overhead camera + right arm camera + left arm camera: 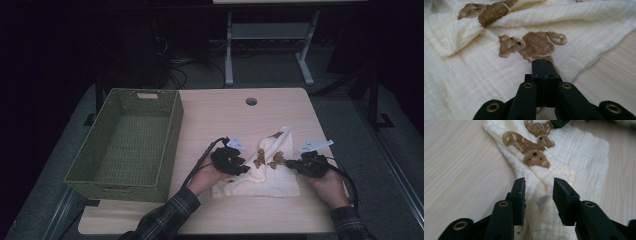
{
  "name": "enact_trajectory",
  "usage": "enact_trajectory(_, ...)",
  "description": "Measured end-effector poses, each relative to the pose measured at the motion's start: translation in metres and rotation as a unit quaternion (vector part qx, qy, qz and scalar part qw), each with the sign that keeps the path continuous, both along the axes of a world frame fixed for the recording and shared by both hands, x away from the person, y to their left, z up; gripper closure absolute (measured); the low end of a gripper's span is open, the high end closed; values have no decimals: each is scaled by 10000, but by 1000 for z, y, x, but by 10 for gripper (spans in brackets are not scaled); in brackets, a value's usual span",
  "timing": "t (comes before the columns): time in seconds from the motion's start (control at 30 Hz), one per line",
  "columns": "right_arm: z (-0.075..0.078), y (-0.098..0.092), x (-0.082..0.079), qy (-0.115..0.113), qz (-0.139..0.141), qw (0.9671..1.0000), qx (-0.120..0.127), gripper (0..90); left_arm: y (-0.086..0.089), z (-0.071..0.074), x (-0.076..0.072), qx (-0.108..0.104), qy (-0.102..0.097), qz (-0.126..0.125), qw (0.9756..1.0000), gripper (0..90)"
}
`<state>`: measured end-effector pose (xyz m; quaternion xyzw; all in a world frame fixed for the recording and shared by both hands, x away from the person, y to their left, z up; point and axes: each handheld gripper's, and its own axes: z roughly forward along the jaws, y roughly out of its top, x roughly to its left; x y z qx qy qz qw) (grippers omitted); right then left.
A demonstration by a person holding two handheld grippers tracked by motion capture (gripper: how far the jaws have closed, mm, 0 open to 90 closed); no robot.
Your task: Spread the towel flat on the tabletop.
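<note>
Green woven basket at the table's left edge; nothing visible inside it.

Cream cloth lies on the table's near right part, just right of the basket, between the two grippers. Left gripper sits at the cloth's left edge; right gripper at its right edge, near the table's right side.

Left gripper view: left gripper with jaws parted, a bunched ridge of cloth and a small white tag between them, pads not pressing. Released.

Right gripper view: right gripper clenched, jaws tight together over the cloth near its edge. Whether fabric is pinched between them, cannot tell.

Cloth: crinkled muslin, cream, printed with brown teddy bears; rumpled, one fold lying across the middle, far corner drawn toward the table's far edge.
</note>
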<state>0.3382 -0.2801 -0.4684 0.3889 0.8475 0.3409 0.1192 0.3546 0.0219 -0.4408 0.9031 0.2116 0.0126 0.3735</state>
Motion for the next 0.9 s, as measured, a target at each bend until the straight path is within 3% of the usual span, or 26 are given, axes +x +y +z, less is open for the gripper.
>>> enact_trajectory(0.07, 0, 0, 0, -2, -3, 10000, -2, 890, -1, -1, -1, 108, -2, -79, 9999, 728)
enact_trajectory(0.13, 0, 0, 0, -2, -4, 10000, -2, 890, -2, -1, -1, 115, 63, -120, 9998, 873)
enact_trajectory(0.17, 0, 0, 0, -3, 0, 10000, 0, 890, -2, 1, -2, 53, 72, -73, 9999, 888)
enact_trajectory(0.2, 0, 0, 0, -1, 0, 10000, 2, 890, -1, 4, -1, 110, 19, -112, 9999, 892)
enact_trajectory(0.37, 0, 0, 0, 1, 0, 10000, 10, 890, 3, 21, 4, -49, -164, 70, 9998, 896)
enact_trajectory(0.57, 0, 0, 0, 7, -11, 10000, 20, 890, 15, 43, 23, -229, -370, 467, 9980, 897)
enact_trajectory(0.9, 0, 0, 0, 17, 4, 10000, 5, 890, 39, 67, 66, -472, -564, 1282, 9890, 897)
